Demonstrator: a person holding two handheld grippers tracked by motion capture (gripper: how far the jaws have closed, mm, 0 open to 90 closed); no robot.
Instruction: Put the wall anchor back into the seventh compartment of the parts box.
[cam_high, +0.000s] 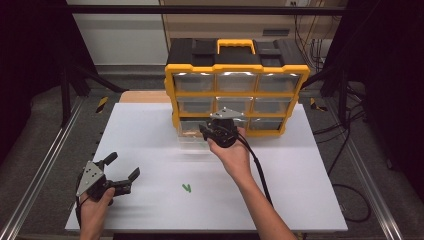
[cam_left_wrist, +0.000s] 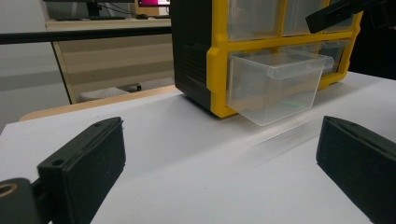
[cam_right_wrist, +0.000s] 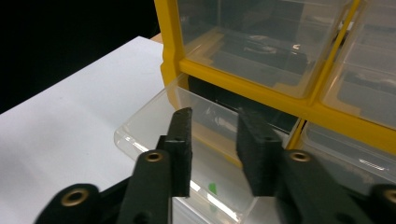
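A yellow and black organizer (cam_high: 237, 66) with clear drawers stands at the back of the white table (cam_high: 290, 190). Its bottom left drawer (cam_high: 192, 142) is pulled out; in the left gripper view this drawer (cam_left_wrist: 275, 84) sticks out over the table. My right gripper (cam_high: 209, 132) hovers at the drawer's front. In the right gripper view its jaws (cam_right_wrist: 215, 116) stand a little apart above the drawer (cam_right_wrist: 149, 126), with nothing pressed between the pads. A small green piece (cam_right_wrist: 212, 188) lies inside the drawer. My left gripper (cam_high: 124, 165) rests at the near left, wide open and empty.
Another small green piece (cam_high: 186, 188) lies on the table between the two hands. The right gripper's black cable (cam_high: 257, 170) trails along the forearm. Metal rails (cam_high: 45, 165) and dark frame posts flank the table. The organizer's other drawers (cam_high: 235, 82) sit pushed in.
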